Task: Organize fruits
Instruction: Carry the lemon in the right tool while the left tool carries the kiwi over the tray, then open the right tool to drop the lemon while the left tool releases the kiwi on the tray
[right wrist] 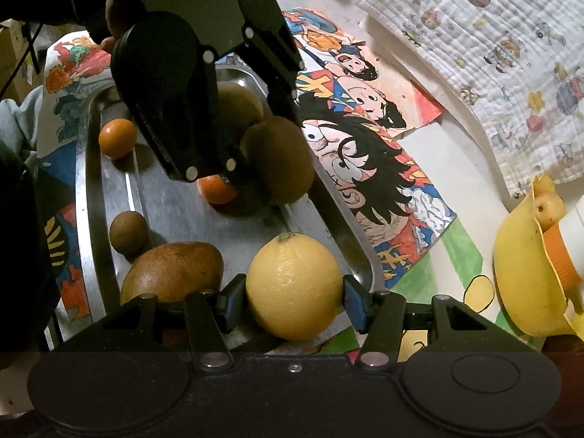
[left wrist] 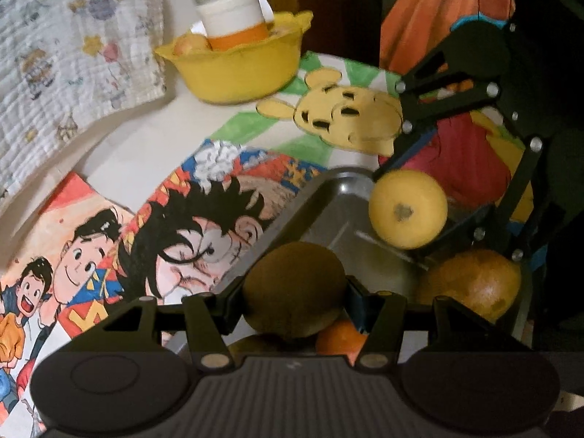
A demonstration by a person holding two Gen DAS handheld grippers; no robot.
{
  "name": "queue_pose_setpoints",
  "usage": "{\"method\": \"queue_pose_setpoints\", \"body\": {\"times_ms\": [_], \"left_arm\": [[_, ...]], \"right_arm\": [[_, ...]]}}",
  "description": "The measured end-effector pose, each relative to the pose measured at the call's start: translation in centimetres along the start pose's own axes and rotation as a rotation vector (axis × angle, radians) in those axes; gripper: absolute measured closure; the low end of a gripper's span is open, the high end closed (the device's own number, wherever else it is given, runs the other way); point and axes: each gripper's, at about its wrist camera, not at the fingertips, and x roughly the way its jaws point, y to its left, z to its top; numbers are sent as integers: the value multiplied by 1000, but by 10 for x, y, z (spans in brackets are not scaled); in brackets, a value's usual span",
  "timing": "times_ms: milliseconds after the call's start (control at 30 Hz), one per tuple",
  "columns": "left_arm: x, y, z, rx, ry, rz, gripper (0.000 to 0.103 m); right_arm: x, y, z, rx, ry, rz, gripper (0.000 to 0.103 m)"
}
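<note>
We note both claws clamped over the steel tray [right wrist: 87, 168] — left claw [left wrist: 294, 301] on a kiwi [left wrist: 294, 288], right claw [right wrist: 294, 304] on a lemon [right wrist: 294, 286].

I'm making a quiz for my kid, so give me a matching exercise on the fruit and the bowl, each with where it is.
Things:
1. lemon
2. large kiwi
3. mango
4. yellow bowl

Places:
A. lying free on the metal tray
B. between the left tongs
C. off the tray, beside the quilted cloth
D. between the right tongs

Pairs: 1-D, 2-B, 3-A, 4-C
</note>
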Motion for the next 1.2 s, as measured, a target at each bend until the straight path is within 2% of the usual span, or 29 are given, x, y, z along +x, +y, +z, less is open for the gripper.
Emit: {"method": "queue_pose_setpoints", "body": {"times_ms": [233,433,967,1200], "left_arm": [[1,10,-2,-52,12,-28,42],[1,10,-3,-59,11,-23,42],[-3,2,-3,-12,17,24,41],[-10,0,-1,12,17,53,34]], "right_arm": [[4,-3,2,21,8,24,46],[5,-3,1,28,11,31,46],[6,-5,1,48,-3,43,45],[6,-6,-2,58,7,24,40]]}}
